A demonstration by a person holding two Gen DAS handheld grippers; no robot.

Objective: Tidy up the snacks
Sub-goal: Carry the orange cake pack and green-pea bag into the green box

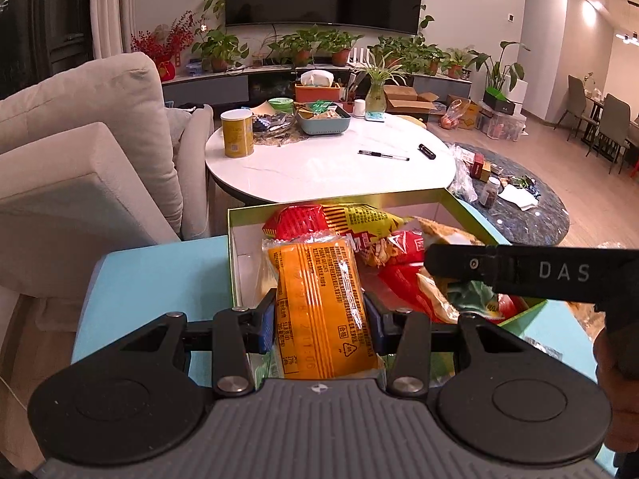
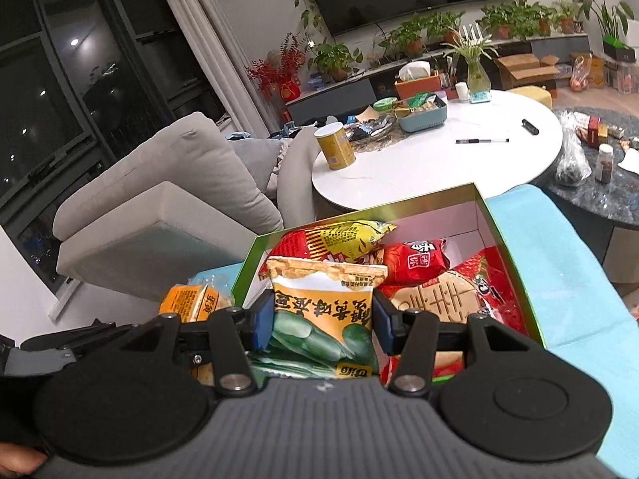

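Orange film, crinkled — the orange snack packet (image 1: 323,307) sits clamped across its width in your left gripper (image 1: 324,325), its far end already over the near-left corner of the green-rimmed box (image 1: 339,202), which rests on a turquoise surface (image 1: 159,279). Your right gripper (image 2: 323,325) is closed on the yellow bean-snack bag (image 2: 324,311), gripped low with its top standing up over the box's near edge. Inside you have a red-and-yellow bag (image 2: 339,239) against the far-left wall, a small red packet (image 2: 415,263) mid-box, and a round-cracker pack (image 2: 443,299) on the right; the far-right corner shows bare white floor. The step in hand looks like placing both packets. Lower the orange one flat along the left wall before you let go, and keep the two tools apart — they crowd the same near edge. Carry the bean bag toward that far-right corner; a soft bag dropped from height may land askew.
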